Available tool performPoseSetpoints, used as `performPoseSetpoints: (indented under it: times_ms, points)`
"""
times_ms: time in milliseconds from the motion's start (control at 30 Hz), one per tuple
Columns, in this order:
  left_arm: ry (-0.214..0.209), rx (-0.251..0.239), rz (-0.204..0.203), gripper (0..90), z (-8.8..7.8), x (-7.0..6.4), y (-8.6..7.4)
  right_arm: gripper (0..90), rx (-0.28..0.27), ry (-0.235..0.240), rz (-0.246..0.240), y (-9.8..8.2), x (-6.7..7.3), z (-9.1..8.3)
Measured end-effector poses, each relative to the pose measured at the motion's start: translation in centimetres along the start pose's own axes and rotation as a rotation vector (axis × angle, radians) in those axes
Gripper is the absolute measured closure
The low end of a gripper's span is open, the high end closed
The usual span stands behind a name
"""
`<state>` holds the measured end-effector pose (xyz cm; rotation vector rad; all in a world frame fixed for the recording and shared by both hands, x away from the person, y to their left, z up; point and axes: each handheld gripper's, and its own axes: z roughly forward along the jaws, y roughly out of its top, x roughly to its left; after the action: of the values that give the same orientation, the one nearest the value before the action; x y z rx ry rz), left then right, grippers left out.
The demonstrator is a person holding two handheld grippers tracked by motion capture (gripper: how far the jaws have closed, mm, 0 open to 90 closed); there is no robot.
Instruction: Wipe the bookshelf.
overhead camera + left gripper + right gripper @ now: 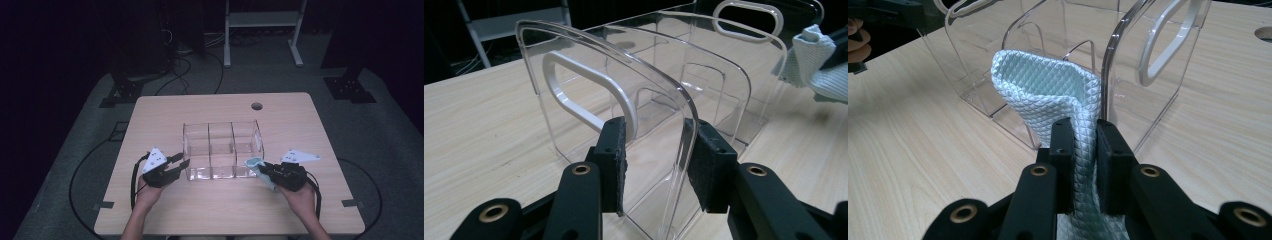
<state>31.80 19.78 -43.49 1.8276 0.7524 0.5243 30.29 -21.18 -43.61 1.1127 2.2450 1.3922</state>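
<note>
The left claw (654, 165) straddles the near end wall of the clear organiser (222, 150): in the left gripper view we see one pad inside the wall and one outside, the curved edge of the plastic running up between them, and the jaws stand as tight as they go, clenched on that wall. The right claw (1080, 150) is clenched on a pale blue-green cloth (1048, 95) with a quilted diamond weave; the fabric is pinched between the two pads and rises above them in a loose fold. In the high view we see the left claw (182, 161) at the organiser's left end and the right claw (264, 167) at its right front corner, the cloth (255, 164) touching or just beside the end wall there; we cannot tell which. The organiser stands upright near the middle of the wooden surface (300, 125), and its dividers part it into three compartments side by side. Through the clear walls we make out nothing lying inside any of the three; the bare floor of each shows. The cloth stays outside the box, against its right end, not down in a compartment. Each end wall carries a white-rimmed handle opening (589, 95), and in the left gripper view the cloth (811, 60) shows beyond the far end wall.
</note>
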Motion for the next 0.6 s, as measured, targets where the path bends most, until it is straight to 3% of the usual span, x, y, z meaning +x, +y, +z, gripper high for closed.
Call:
performPoseSetpoints:
  times_ms: [333,600]
  points:
    - [0.014,0.010,-0.016,64.2,1.0,1.4,0.6,79.3,0.005,-0.002,-0.013,0.4,0.1,0.6]
    - [0.017,0.012,-0.023,64.0,1.9,1.6,0.9,79.2,0.009,-0.012,-0.007,0.5,-0.2,0.9]
